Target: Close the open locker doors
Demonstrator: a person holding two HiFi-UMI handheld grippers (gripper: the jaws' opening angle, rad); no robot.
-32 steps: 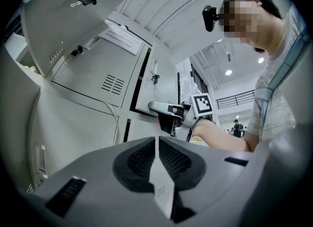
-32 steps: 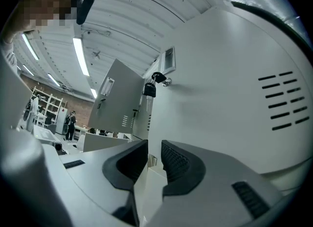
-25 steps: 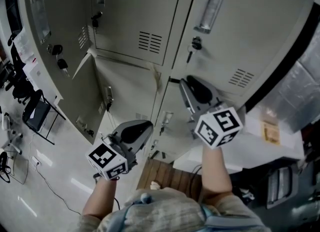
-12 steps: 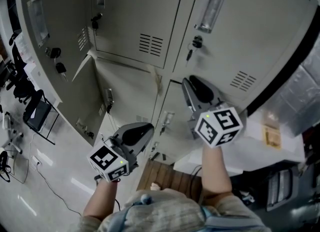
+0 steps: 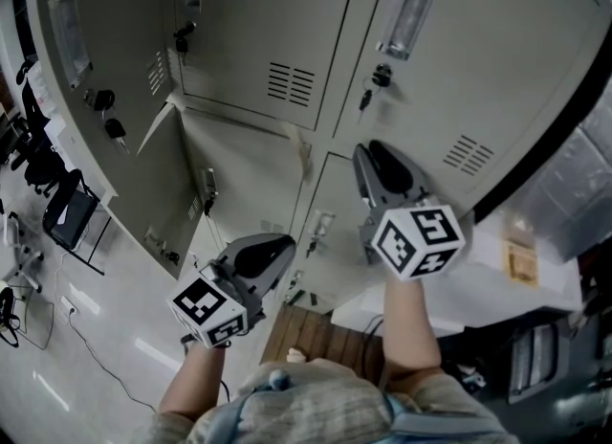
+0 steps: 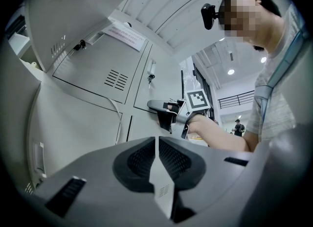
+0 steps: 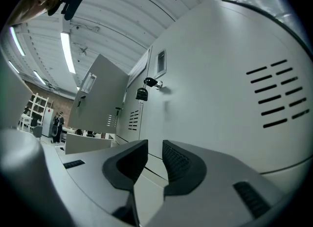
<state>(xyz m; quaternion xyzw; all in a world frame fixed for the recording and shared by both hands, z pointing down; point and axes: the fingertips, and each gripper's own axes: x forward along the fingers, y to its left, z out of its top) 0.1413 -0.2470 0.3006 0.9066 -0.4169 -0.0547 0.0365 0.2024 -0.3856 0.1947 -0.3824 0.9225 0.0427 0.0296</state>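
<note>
Although far from finished, looks partly done: has the upper right door (image 5: 478,59) shut, leaves the upper open door (image 5: 124,11) and the lower open door (image 5: 158,195) swung out at the left. Holds the left gripper (image 5: 273,244) level, clenched on nothing; points the right gripper (image 5: 378,160) level near the lower right door (image 5: 335,191), jaws slightly parted, empty.

Left claw (image 5: 277,241): grey shell, dark ribbed pads (image 6: 138,160)
Right claw (image 5: 371,150): same grey shell, same dark pads
Marker cubes (image 5: 206,308): white, black square patterns
Shirt (image 5: 316,399): pale heathered grey, light-blue straps (image 5: 421,426)
</note>
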